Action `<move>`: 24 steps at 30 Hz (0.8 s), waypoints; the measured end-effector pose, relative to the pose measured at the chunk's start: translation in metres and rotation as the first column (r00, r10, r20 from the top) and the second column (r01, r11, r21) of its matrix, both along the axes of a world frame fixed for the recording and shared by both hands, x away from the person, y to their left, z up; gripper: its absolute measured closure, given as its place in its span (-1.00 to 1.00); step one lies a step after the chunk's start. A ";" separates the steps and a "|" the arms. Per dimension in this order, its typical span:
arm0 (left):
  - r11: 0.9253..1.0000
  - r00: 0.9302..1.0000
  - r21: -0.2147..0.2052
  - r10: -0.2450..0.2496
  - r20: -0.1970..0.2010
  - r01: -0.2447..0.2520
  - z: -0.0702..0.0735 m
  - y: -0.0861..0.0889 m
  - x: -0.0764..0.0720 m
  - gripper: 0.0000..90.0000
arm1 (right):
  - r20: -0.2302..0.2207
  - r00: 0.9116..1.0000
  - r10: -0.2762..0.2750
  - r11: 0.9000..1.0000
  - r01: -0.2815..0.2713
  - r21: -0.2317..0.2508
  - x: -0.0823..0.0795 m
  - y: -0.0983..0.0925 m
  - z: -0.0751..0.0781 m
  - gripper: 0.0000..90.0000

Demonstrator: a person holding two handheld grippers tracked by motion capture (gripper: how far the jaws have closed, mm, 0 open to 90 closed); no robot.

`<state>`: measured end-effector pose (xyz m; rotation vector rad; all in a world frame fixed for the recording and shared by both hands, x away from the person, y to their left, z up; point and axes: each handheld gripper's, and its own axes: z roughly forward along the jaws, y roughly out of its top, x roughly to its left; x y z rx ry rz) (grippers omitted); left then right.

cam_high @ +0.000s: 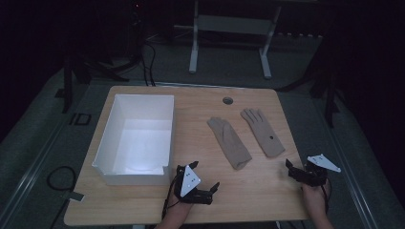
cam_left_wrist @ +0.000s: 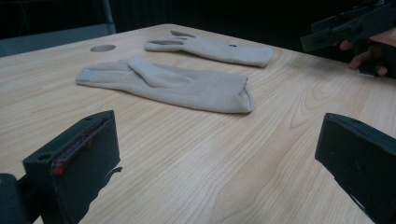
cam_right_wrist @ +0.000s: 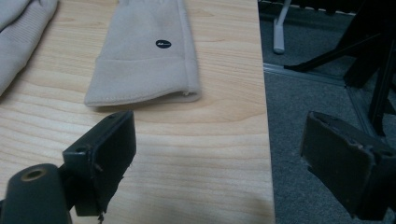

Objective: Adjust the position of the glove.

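Two beige gloves flat on the desk (cam_high: 248,191), side by side but apart, cuffs toward the person: left glove (cam_high: 229,142) nearer the middle, right glove (cam_high: 262,131) with a small dark dot, closer to the desk's right edge. White box (cam_high: 136,138) open-topped, well to the left of both.

Left gripper (cam_high: 210,191) low over the near edge, just right of the box's front corner, jaws wide apart, nothing between them — pointed at the left glove's cuff in the left gripper view (cam_left_wrist: 187,86). Right gripper (cam_high: 292,170) at the right edge of the desk, also spread wide and empty; in the right gripper view (cam_right_wrist: 144,65) one jaw over wood just short of the dotted cuff, the other out past the desk's edge, above the floor.

Likely trouble from here:

- Thin fabric lying flat — easy to close on the top layer alone, or on nothing, with the pads scraping wood.
- Right approach skewed off the edge; a close from there may miss the cuff or nudge the glove sideways toward the drop.
- Limp glove carried by the cuff — fingers trailing, apt to catch on the box's rim or hang outside it.
- Both arms heading left at once — risk of crossing paths.
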<state>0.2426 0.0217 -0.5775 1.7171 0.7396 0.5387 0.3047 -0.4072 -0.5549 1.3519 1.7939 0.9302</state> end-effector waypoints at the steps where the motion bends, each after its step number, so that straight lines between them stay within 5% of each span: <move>1: 1.000 1.000 0.000 0.001 -0.002 -0.001 0.000 0.000 0.000 -1.00 | 0.001 1.000 -0.002 1.000 0.002 0.000 0.000 0.000 0.000 -0.76; 5: 1.000 1.000 0.001 0.001 -0.002 -0.001 0.000 0.000 0.000 -1.00 | 0.002 1.000 0.017 1.000 -0.017 -0.002 -0.001 0.000 0.000 -0.76; 8: 1.000 1.000 0.002 0.001 -0.001 -0.001 0.000 0.000 0.000 -1.00 | 0.043 0.999 0.011 0.999 -0.010 -0.042 -0.006 0.003 0.007 -0.76; 15: 1.000 1.000 0.004 0.001 0.001 -0.001 0.000 0.000 0.000 -1.00 | -0.040 0.999 0.036 0.999 -0.035 0.036 -0.004 0.000 0.022 -0.70; 24: 1.000 1.000 -0.001 0.002 0.003 -0.002 0.000 0.000 0.000 -1.00 | -0.058 0.996 0.074 0.996 -0.071 0.060 -0.003 0.001 0.040 -0.70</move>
